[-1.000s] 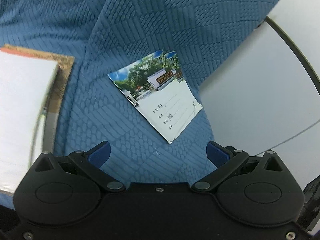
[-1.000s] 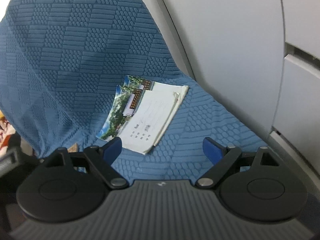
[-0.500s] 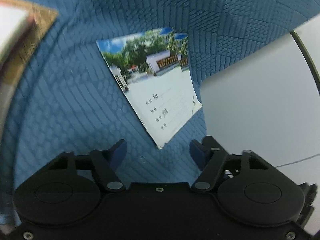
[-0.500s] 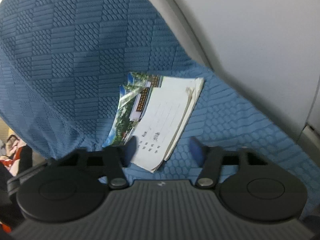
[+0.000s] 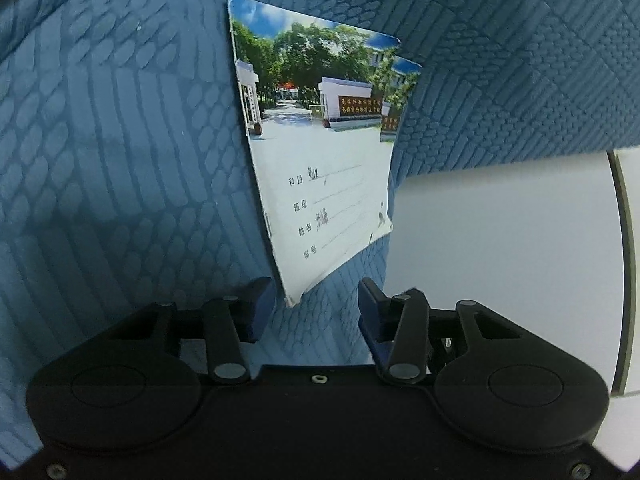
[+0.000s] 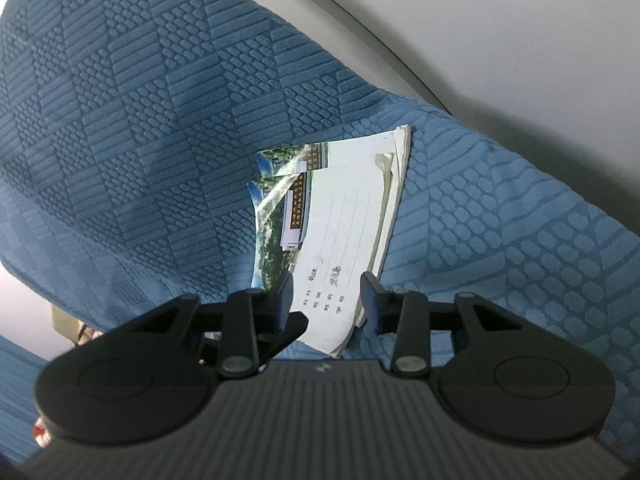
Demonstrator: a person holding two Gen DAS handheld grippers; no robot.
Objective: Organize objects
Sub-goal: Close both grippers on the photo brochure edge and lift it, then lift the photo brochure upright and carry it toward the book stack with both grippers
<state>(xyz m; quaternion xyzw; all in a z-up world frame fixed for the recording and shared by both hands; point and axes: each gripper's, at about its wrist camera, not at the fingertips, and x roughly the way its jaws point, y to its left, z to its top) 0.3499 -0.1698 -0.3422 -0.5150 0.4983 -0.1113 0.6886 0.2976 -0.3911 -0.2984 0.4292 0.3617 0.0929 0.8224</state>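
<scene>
left gripper (image 5: 316, 300): black frame, blue pads; jaws have just been closing and stand partly apart, clasping nothing; the near corner of the top notebook (image 5: 320, 168) sits just ahead of the gap, not touched by either pad; right gripper (image 6: 326, 298): same build, jaws have just been closing, now narrowed around the near end of the notebooks; whether the pads press on the paper cannot be told from this view; notebooks: two thin exercise books, stacked slightly askew, the lower notebook (image 5: 402, 92) showing past the far right edge of the top one; covers carry a photo of trees and a gateway above a white panel with printed lines and handwriting; page edges worn and curled in the right wrist view; both lie on a blue textured cloth (image 5: 120, 160) with a woven block pattern, near its edge; beside the cloth, a pale grey surface (image 5: 500, 240); behind it in the right wrist view, a pale grey panel (image 6: 500, 20).
</scene>
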